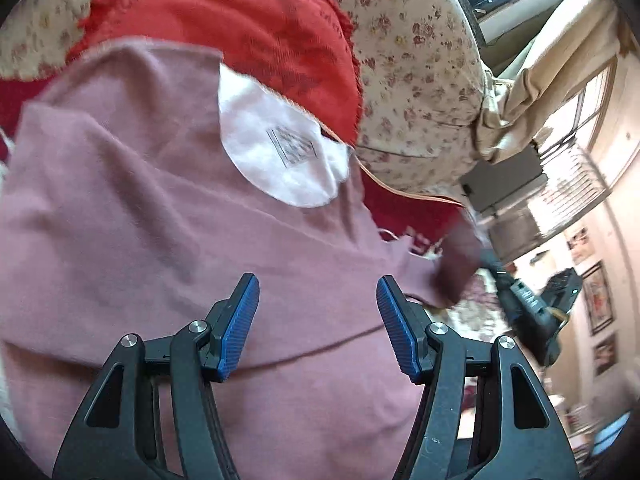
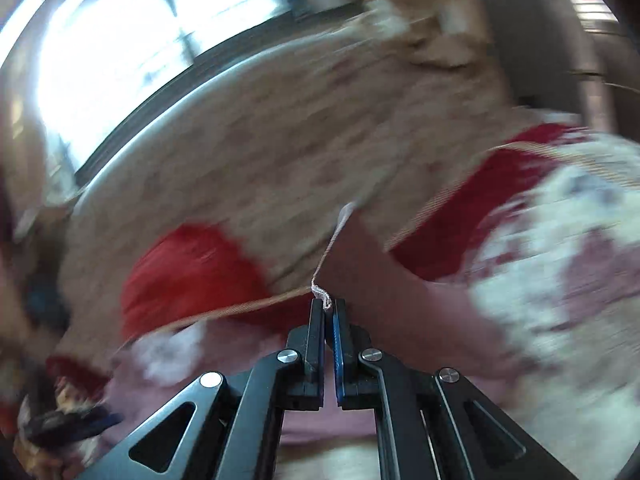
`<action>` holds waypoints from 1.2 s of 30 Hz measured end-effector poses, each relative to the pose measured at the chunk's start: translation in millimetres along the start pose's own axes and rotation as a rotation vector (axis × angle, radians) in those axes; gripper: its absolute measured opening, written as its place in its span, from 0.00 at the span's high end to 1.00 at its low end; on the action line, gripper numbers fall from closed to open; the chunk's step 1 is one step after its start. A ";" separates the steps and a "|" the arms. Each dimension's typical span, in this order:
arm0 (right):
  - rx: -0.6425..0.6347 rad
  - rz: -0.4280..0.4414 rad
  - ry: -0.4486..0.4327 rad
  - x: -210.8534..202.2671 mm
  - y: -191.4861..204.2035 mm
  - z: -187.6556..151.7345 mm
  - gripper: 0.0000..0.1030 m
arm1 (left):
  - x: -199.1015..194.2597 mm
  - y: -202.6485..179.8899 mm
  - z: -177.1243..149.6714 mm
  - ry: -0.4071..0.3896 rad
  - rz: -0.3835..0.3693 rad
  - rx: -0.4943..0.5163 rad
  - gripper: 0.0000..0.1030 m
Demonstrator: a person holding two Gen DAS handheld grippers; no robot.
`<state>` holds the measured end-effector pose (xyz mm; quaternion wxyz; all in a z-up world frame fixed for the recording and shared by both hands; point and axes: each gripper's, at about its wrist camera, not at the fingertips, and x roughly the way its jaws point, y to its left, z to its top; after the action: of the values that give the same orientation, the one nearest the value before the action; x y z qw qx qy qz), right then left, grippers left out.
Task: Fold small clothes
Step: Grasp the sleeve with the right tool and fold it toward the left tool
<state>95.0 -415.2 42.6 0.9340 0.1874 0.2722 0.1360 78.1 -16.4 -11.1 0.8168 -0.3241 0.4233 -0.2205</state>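
Floral bedsheet (image 1: 416, 80), beige curtain (image 1: 532, 92), bright window (image 2: 132, 44), framed pictures (image 1: 598, 300) on the wall

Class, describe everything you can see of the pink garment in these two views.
The pink garment is a soft, dusty-pink knit top, wrinkled and spread over red fabric. A white inner neck lining shows with a printed label. A hem seam crosses near the open left gripper. The right gripper is shut on its edge, pulling it taut.
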 end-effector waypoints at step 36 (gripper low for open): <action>-0.426 0.213 0.349 50.2 182.6 -127.6 0.68 | 30.7 6.7 -7.9 0.148 -0.088 -0.076 0.28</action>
<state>36.8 -199.1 -2.7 0.8719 -0.0116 0.3729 0.3173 88.8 -34.0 -36.1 0.7597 -0.3561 0.4761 -0.2634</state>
